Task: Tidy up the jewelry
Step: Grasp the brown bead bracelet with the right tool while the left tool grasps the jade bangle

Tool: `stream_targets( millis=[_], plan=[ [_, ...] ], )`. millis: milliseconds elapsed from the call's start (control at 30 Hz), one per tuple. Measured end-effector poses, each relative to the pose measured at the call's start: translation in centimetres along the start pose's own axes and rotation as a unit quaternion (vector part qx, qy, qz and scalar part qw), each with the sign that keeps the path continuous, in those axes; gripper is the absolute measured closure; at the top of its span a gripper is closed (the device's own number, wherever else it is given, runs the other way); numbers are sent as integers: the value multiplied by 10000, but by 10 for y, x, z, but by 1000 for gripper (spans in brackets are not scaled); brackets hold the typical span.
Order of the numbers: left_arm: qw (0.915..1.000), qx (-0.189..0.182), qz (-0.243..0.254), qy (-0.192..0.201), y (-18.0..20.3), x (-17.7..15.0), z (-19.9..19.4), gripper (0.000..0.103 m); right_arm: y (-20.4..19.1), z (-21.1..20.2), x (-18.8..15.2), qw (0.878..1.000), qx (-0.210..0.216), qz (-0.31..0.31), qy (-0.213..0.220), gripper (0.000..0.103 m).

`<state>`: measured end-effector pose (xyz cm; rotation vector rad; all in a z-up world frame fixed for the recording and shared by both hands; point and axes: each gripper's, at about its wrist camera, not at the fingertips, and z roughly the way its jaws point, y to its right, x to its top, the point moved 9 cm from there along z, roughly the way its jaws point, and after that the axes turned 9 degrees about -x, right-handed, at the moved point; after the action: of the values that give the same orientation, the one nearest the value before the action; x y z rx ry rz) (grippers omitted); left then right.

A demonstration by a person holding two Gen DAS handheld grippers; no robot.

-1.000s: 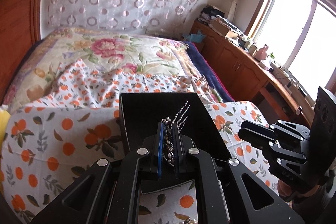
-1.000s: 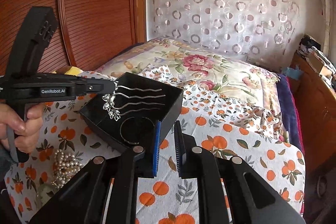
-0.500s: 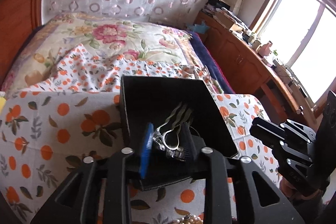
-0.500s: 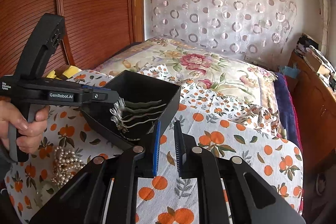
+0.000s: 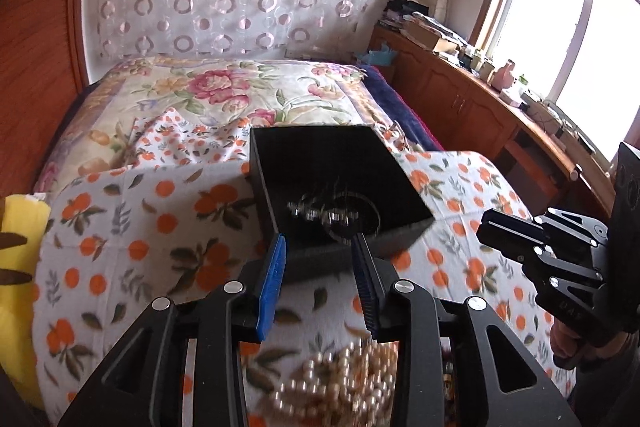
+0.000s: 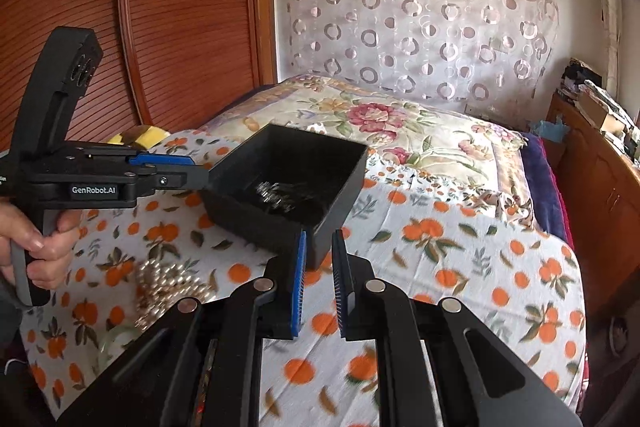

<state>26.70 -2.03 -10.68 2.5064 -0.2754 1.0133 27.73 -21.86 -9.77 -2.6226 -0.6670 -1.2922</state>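
A black open box (image 5: 340,179) sits on the orange-print cloth, also in the right wrist view (image 6: 288,183). A silver hair comb (image 5: 320,211) lies inside it on a bangle (image 5: 370,213); it shows blurred in the right wrist view (image 6: 272,193). My left gripper (image 5: 318,247) is open and empty just in front of the box; in the right wrist view (image 6: 200,175) it is at the box's left edge. My right gripper (image 6: 318,243) is slightly open and empty at the box's near corner. A pearl necklace (image 5: 340,383) lies below my left gripper, also seen in the right wrist view (image 6: 168,279).
A yellow cushion (image 5: 16,251) lies at the cloth's left edge. A floral bedspread (image 5: 224,95) lies behind the box. A wooden headboard (image 6: 140,19) stands at the left. A wooden cabinet (image 5: 480,107) with clutter runs along the window side.
My left gripper opened and let the silver hair comb drop into the black box, then pulled back and up. My right gripper stayed close to the box's near corner.
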Motion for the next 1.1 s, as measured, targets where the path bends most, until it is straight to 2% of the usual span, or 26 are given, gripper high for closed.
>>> stream_targets(
  millis=[300, 700, 767, 833, 967, 1033, 1067, 1100],
  plan=[
    [9997, 130, 184, -108, 8, -47, -24, 70, -27, -5, -47, 9991, 196, 2, -383, 88],
    [9992, 195, 43, -346, 4, -95, -32, 70, -44, -4, -84, 9964, 335, -133, -771, 88],
    [9991, 151, -2, -392, 4, -103, -33, 70, -45, -4, -88, 9959, 371, -133, -811, 86],
    [9989, 129, -8, -452, 6, -112, -34, 70, -46, -2, -93, 9951, 333, -177, -918, 80],
    [9983, 37, 29, -582, 14, -128, -33, 70, -49, 0, -98, 9941, 293, -279, -1002, 80],
    [9984, 21, 74, -555, 18, -129, -34, 70, -50, 0, -98, 9941, 265, -331, -996, 82],
    [9983, -6, 80, -585, 20, -131, -34, 70, -51, 0, -98, 9940, 283, -353, -994, 88],
    [9981, -22, 90, -603, 21, -131, -34, 70, -51, -1, -98, 9941, 285, -363, -985, 88]
  ],
)
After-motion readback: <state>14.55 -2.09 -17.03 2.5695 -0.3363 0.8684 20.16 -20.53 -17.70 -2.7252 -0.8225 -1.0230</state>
